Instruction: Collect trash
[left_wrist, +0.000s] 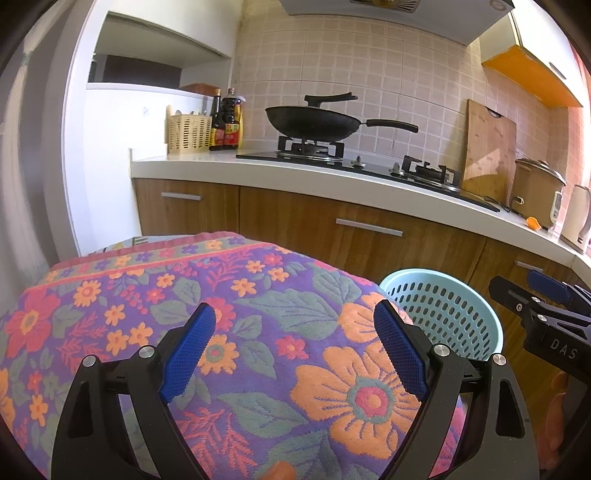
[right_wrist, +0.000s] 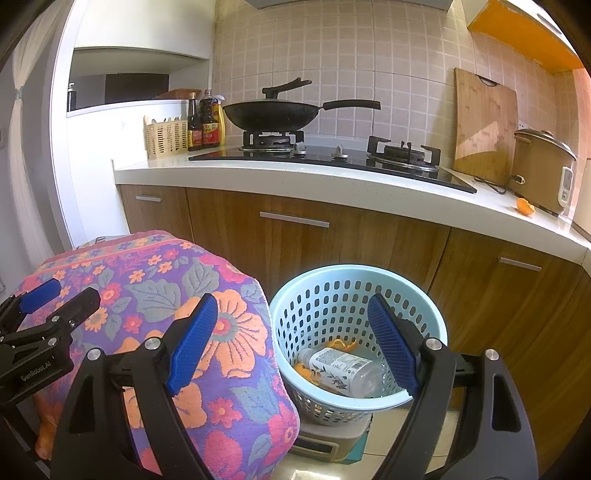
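Note:
A light blue perforated trash basket (right_wrist: 436, 328) stands on the floor by the cabinets; it also shows in the left wrist view (left_wrist: 476, 306). Inside it lie a clear plastic bottle (right_wrist: 343, 367) and orange peels (right_wrist: 341, 344). Another orange peel (right_wrist: 525, 207) lies on the white counter near the rice cooker, also in the left wrist view (left_wrist: 533, 223). My right gripper (right_wrist: 291, 339) is open and empty above the basket's left rim. My left gripper (left_wrist: 295, 347) is open and empty over a flowered cloth (left_wrist: 184, 295). The left gripper also shows in the right wrist view (right_wrist: 55, 295).
The flowered cloth (right_wrist: 155, 288) covers a raised surface left of the basket. On the counter (right_wrist: 258, 173) sit a gas stove with a black wok (right_wrist: 271, 114), sauce bottles (right_wrist: 207, 123), a utensil basket (right_wrist: 166, 138), a cutting board (right_wrist: 484, 129) and a rice cooker (right_wrist: 543, 168).

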